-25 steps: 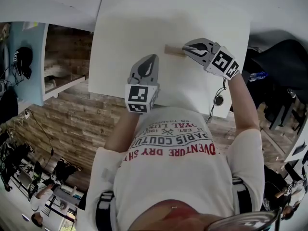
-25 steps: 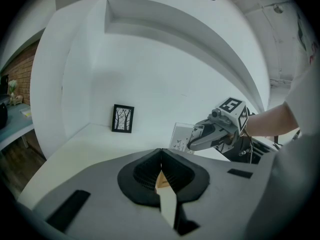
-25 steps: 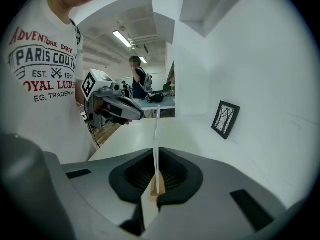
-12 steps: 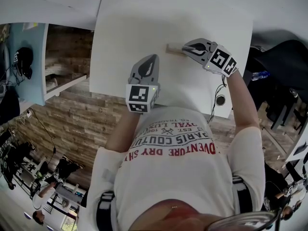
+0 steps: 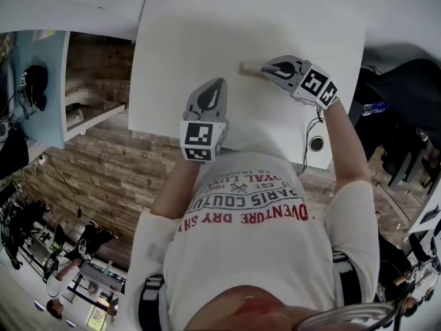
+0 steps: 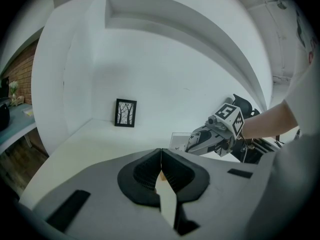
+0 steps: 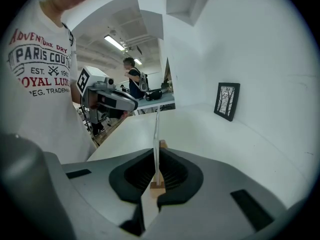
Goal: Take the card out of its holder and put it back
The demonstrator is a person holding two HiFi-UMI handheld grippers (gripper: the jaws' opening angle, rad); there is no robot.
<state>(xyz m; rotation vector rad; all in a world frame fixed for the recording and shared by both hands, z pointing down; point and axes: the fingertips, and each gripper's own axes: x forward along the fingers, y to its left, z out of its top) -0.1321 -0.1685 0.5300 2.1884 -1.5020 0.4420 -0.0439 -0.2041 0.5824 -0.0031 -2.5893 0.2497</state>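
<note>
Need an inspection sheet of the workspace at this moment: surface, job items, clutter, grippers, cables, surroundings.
Surface: white table, set against a white wall.
Job's things: thin card upright, edge-on over the wooden holder; whether it is seated in the slot cannot be told.
Clutter: small framed picture at the table's far edge.
Grippers: right gripper, jaws shut on the card; left gripper, jaws together, empty, apart from the holder.
Cables: dark cable drops past the table's right edge beside a round black piece.
Surroundings: wood-plank floor; a person in the background.
</note>
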